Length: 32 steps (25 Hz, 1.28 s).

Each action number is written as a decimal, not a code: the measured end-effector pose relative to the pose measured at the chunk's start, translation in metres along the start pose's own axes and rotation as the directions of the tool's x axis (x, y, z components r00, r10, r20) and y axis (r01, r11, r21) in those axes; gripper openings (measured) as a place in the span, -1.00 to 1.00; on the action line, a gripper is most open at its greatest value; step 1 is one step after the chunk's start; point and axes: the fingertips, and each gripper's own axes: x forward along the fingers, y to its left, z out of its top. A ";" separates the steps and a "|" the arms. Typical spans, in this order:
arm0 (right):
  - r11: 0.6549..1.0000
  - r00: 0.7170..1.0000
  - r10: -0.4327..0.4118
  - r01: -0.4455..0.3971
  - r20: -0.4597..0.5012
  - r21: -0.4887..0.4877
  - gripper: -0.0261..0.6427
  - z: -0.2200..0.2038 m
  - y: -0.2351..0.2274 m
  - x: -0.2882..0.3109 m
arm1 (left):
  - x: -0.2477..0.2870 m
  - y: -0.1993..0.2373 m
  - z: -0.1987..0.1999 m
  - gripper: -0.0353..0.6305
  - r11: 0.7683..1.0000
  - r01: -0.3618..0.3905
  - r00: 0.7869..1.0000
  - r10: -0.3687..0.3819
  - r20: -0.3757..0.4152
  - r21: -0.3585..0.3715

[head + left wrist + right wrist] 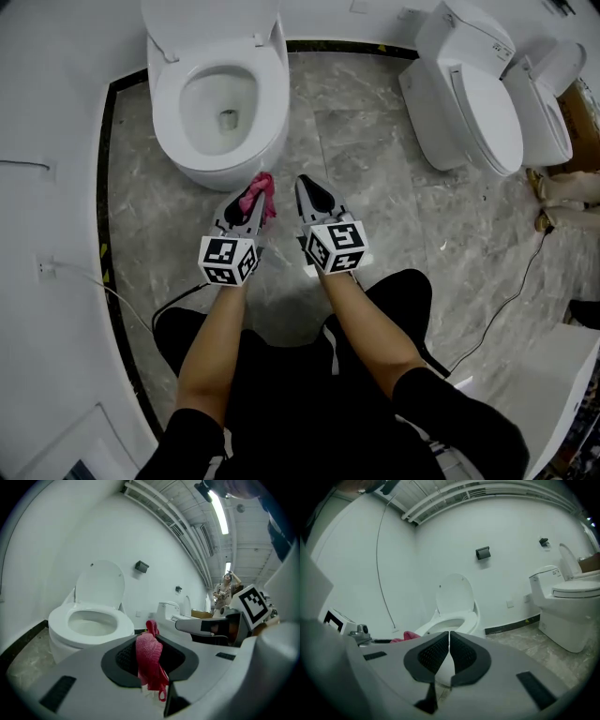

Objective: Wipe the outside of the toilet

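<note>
Toilet: the white toilet (272,94) stands open with its lid up, on the grey marbled floor (375,159).
Left tool: the left tool (251,202) is low in front of the toilet's front curve, clamped on the pink cloth (258,195).
Pink cloth: bunched up and pinched between the pads, with its tip right at the toilet's front. Whether it touches the bowl, I can't tell.
Right tool: the right tool (304,187) is also in front of the toilet, just right of the cloth. Its jaws are pressed together with nothing in them.
Other toilets: two more (473,94) (544,103), lids shut, well off to the toilet's right.
Cable: a black cable (506,300) trails over the floor, far right of the toilet.
</note>
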 end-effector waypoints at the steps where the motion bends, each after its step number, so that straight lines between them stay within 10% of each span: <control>1: 1.000 1.000 -0.012 0.012 0.004 0.000 -0.82 -0.007 -0.003 0.004 | 0.007 0.003 -0.005 -0.61 1.000 -0.013 1.000 0.013 0.006 0.015; 32: 0.999 0.994 -0.006 0.010 0.108 -0.038 -0.82 -0.011 0.025 0.009 | 0.023 0.102 -0.036 -0.64 0.971 -0.197 0.978 0.204 -0.040 0.136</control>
